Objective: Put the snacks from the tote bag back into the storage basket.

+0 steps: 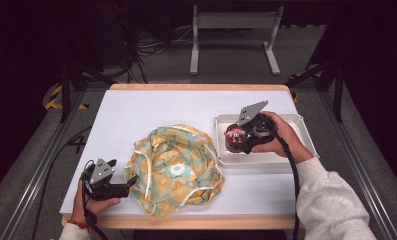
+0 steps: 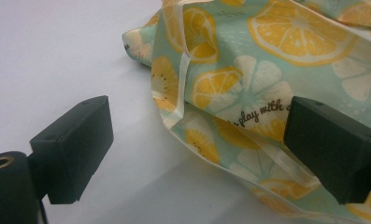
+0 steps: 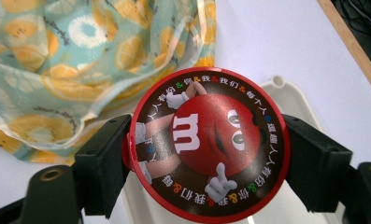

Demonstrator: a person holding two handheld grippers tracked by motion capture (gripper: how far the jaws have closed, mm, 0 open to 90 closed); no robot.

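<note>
A red round tin (image 3: 209, 145) is clamped by the right gripper (image 3: 206, 154) above the white tray (image 1: 301, 122), while the left gripper (image 2: 197, 149) is held wide open at the lemon-print cloth bag (image 1: 173, 167).

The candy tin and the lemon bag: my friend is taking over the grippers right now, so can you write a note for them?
Right gripper: shut on the round red candy tin, held above the white tray.
Left gripper: open, jaws either side of the lemon-print bag's edge, not gripping yet.
The bag lies crumpled in the middle of the white table, beside the tray.
Done: tin picked up.
Left, probably: grip the bag edge, open it and put the tin inside.
</note>
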